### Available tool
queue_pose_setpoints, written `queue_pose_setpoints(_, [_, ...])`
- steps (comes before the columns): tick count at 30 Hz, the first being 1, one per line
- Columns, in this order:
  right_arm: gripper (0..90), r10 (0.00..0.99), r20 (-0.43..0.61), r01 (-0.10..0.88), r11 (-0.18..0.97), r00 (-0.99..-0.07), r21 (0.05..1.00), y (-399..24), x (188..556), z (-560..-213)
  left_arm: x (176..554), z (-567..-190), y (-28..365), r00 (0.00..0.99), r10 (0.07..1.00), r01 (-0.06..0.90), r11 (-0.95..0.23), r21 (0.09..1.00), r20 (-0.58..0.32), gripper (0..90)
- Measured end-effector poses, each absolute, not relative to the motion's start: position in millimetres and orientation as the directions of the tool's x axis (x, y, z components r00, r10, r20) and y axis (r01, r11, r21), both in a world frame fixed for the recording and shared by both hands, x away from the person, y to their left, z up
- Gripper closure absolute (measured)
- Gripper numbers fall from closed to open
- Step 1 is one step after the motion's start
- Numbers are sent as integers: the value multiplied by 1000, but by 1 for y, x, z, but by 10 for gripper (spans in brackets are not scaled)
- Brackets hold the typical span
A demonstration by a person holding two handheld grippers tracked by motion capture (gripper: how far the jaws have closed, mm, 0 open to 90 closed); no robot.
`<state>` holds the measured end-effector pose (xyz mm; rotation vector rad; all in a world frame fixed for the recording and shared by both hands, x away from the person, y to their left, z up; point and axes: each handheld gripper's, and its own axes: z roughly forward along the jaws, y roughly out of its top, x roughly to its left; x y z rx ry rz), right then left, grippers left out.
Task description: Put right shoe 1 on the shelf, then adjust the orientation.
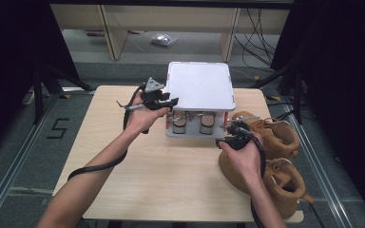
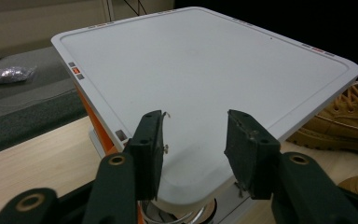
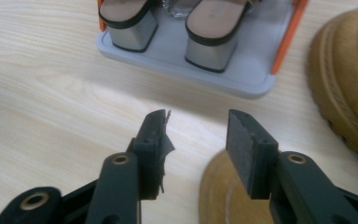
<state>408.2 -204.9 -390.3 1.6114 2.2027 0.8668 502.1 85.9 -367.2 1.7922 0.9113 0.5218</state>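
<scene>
Boots (image 1: 266, 147) of tan suede lie on the right part of the wooden surface (image 1: 171, 180), just beside a grey two-tier rack (image 1: 199, 85) with orange side posts that stands at the far middle. From the high view the rack's flat white top hides most of what sits under it; only the ends of two heeled shoes (image 1: 192, 124) peek out on the lower tray. The right gripper view looks in low and shows those shoes (image 3: 175, 23) plainly: tan insoles, silver block heels, both on the grey tray, with a boot's sole (image 3: 345, 79) at the right edge. The left gripper view instead looks across the rack's top panel (image 2: 200, 79), with a laced boot (image 2: 349, 116) beyond its corner.

The left gripper (image 1: 164, 102) hovers at the rack's near left corner, jaws about half apart, nothing between them. The right gripper (image 1: 233, 135) sits between rack and boots, jaws likewise half apart and gripping nothing, above the surface and a boot's toe (image 3: 223, 191).
</scene>
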Motion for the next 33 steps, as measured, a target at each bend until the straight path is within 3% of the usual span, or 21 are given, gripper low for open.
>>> queue_pose_setpoints(9, [510,945,108,780,188,-310,597,-238,392,-380,478,-362,93,623,780,361,-219,906,-59,446])
queue_pose_setpoints(25, [494,955,137,816,146,-265,559,-257,387,-371,464,-364,107,623,781,379,-252,890,-44,430])
queue_pose_setpoints(33, [492,951,95,804,191,-294,564,-270,383,-369,451,-364,126,618,785,382,-265,886,-32,424])
